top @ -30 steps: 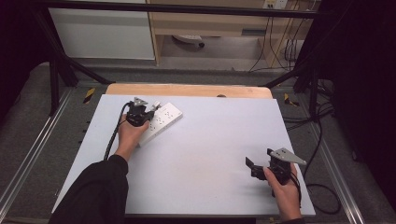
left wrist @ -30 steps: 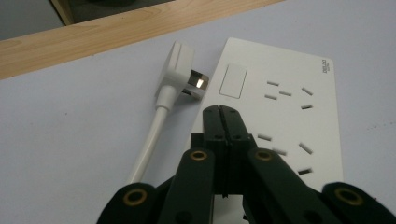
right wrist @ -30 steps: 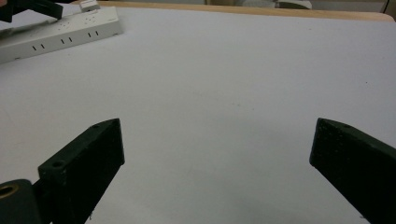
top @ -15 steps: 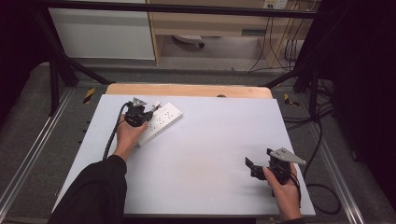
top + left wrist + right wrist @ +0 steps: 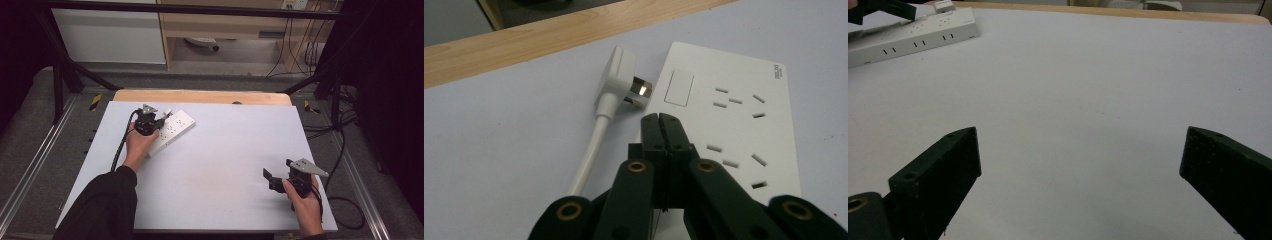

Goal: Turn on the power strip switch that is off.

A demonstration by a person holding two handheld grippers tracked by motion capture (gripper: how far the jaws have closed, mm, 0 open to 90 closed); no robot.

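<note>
On the white table (image 5: 215, 165), toward its far left, my left gripper (image 5: 664, 131) sits with jaws pressed together, empty, over the near edge of the white power strip (image 5: 744, 120). A white plug (image 5: 621, 75) lies just beside that strip. My right gripper (image 5: 1080, 165) hovers near the right front corner, jaws spread wide, holding nothing.

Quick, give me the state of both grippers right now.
Left gripper: shut, holding nothing, over the power strip beside the plug.
Right gripper: open, empty.
</note>
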